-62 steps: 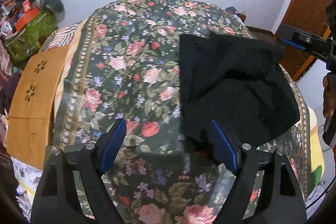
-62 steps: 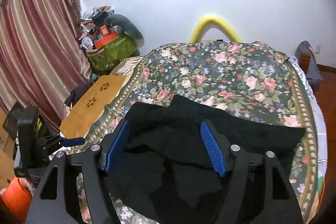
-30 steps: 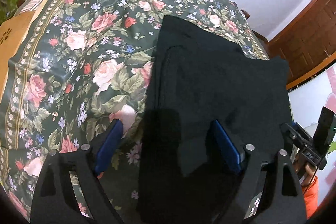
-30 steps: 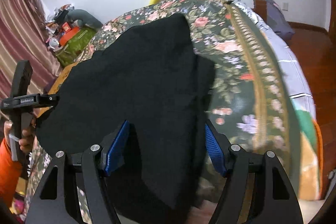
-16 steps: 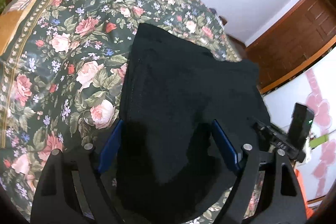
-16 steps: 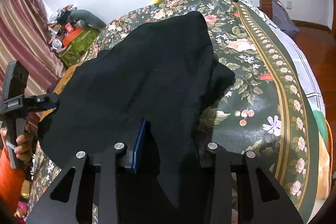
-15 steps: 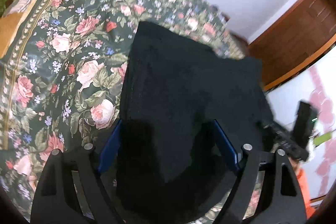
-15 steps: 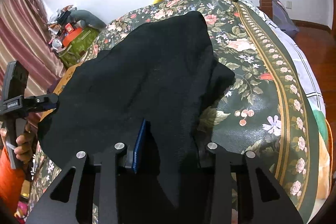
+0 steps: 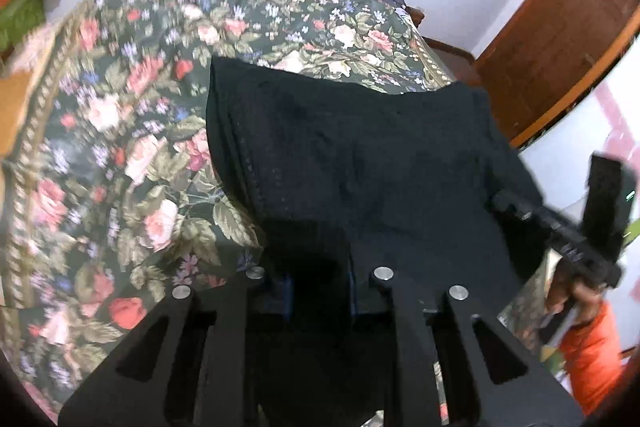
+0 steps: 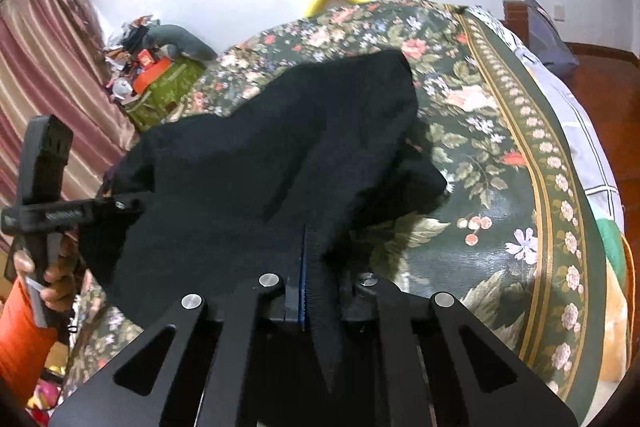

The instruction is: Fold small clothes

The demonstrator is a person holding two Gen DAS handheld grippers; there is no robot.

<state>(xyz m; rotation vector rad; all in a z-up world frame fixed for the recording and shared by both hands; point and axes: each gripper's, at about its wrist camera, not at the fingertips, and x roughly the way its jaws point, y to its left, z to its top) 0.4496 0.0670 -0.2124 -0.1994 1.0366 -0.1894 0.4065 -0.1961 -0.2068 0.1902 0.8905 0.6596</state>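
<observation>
Black knitted garment (image 9: pixel 360 155) lies on the floral dark-green bedspread (image 9: pixel 132 131), its near edge lifted; the left gripper (image 9: pixel 318 287) has just been closing and now pinches the hem at 6 o'clock of its view. The right gripper (image 10: pixel 316 291) is clenched on the other near corner, also having just closed. The cloth looks soft, light and limp, so it will likely sag between the grips; corners seem the best hold.

Both hand-held grippers (image 9: pixel 318 285) (image 10: pixel 316 279) – clamped
</observation>
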